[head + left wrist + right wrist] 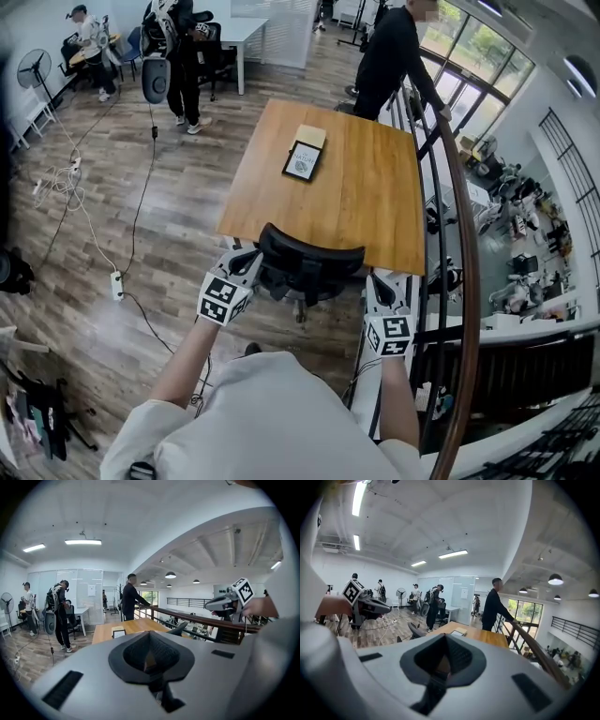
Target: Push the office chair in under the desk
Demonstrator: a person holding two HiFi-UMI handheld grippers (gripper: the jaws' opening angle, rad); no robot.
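Note:
The black office chair stands at the near edge of the wooden desk, its backrest facing me and its seat under the desktop. My left gripper is by the backrest's left side and my right gripper by its right side. Whether either touches the chair I cannot tell. In the left gripper view the left gripper has its pads together with nothing between them, and the chair's top edge shows beyond. The right gripper is likewise shut and empty, with the chair to its left.
A framed card and a pale booklet lie on the desk. A railing runs along the desk's right side, and a person in black stands at its far end. Cables and a power strip cross the floor at left.

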